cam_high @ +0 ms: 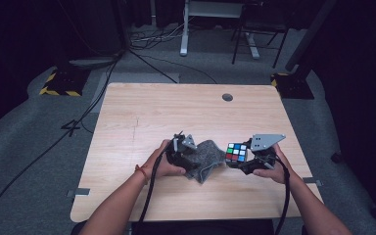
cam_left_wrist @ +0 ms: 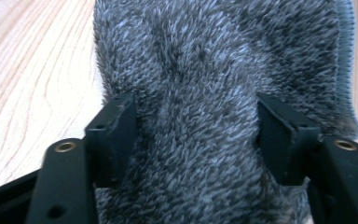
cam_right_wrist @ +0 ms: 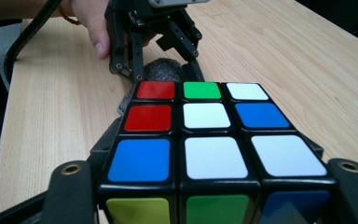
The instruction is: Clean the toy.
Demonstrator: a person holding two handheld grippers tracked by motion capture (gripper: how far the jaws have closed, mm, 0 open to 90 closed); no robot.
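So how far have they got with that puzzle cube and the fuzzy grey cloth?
Done, it seems: the puzzle cube is picked up, clamped between the right gripper's jaws. In hand: the left gripper straddles the grey cloth bunched on the table, seemingly gathering it. Left, probably: bringing cloth to cube to wipe it; they look apart for now.

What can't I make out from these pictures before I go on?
- Puzzle cube: its underside and far faces are hidden in the right gripper view; the right tongs sit at its sides.
- Grey cloth: the picture's edges cut it off in the left gripper view, so its full shape is unclear.
- Left tongs: whether the pads actually press the cloth can't be told; the pile hides them.
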